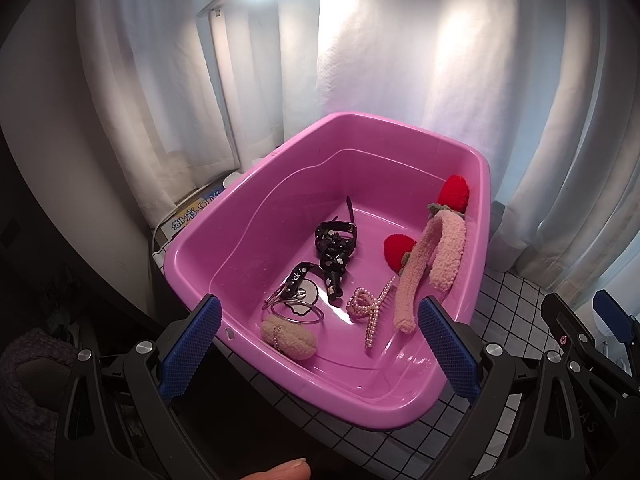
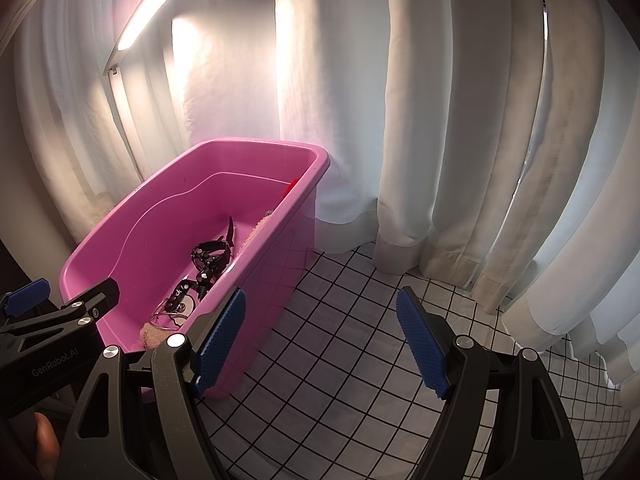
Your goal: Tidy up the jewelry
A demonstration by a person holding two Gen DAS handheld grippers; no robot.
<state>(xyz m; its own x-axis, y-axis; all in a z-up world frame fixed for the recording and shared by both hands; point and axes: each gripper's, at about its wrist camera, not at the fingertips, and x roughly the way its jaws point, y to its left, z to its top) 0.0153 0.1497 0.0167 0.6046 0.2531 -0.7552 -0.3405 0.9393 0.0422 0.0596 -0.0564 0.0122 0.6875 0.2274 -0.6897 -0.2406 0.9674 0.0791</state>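
A pink plastic tub (image 1: pixel 404 136) stands on a checked cloth and holds the accessories. Inside lie a black studded strap (image 1: pixel 334 250), a silver ring bangle (image 1: pixel 297 314), a beige fuzzy puff (image 1: pixel 289 339), a pearl hair claw (image 1: pixel 370 308), a pink fuzzy headband (image 1: pixel 430 270) and two red hearts (image 1: pixel 453 191). My left gripper (image 1: pixel 318 350) is open and empty over the tub's near rim. My right gripper (image 2: pixel 320 344) is open and empty over the cloth, right of the tub (image 2: pixel 280 264). The left gripper also shows in the right wrist view (image 2: pixel 66 296).
White curtains (image 2: pixel 440 120) hang behind the tub and to the right. A lit floor lamp (image 2: pixel 148 8) stands at the back left. The white cloth with a black grid (image 2: pixel 352 352) covers the table. A box with printed text (image 1: pixel 192 216) lies left of the tub.
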